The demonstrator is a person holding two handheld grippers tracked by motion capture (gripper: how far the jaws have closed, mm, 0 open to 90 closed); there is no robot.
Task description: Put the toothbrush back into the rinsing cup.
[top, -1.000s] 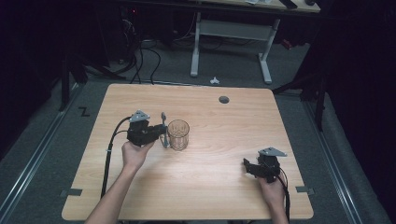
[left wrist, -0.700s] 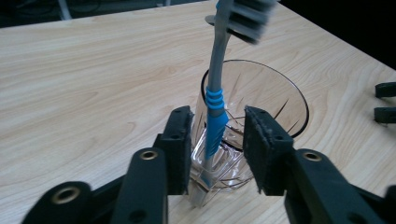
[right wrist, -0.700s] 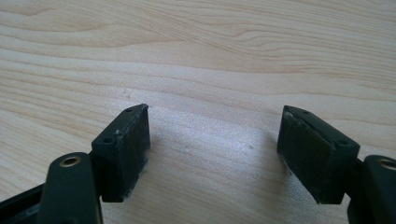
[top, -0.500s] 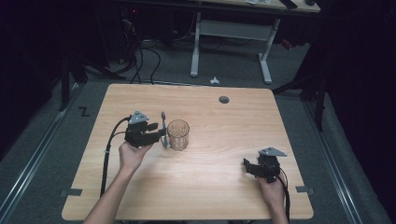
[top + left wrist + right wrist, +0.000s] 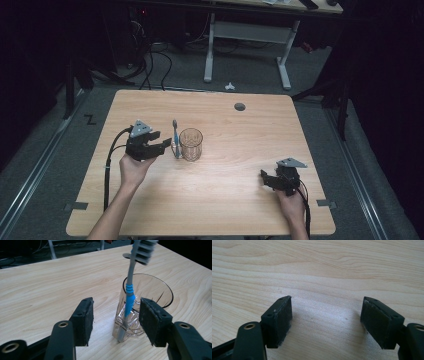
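A clear ribbed glass (image 5: pixel 191 144) stands upright on the wooden table (image 5: pixel 235 130), left of centre. A grey and blue toothbrush (image 5: pixel 174 138) stands on its handle end outside the glass and leans on its left wall, bristles up. My left gripper (image 5: pixel 168 146) is open just left of the brush. In the left gripper view the toothbrush (image 5: pixel 129 298) and glass (image 5: pixel 160 293) sit between and just beyond the spread jaws of that gripper (image 5: pixel 116 307), untouched. My right gripper (image 5: pixel 265 178) rests open low on the table at the front right, with bare wood between its jaws (image 5: pixel 327 308).
A round cable hole (image 5: pixel 240 106) lies at the table's back centre. A black cable (image 5: pixel 107 165) trails from the left gripper along the table's left side. Beyond the far edge stand a desk frame (image 5: pixel 247 35) and floor cables.
My left gripper has drawn back slightly to the left from the toothbrush. The toothbrush, the glass and the right gripper stay where they were.
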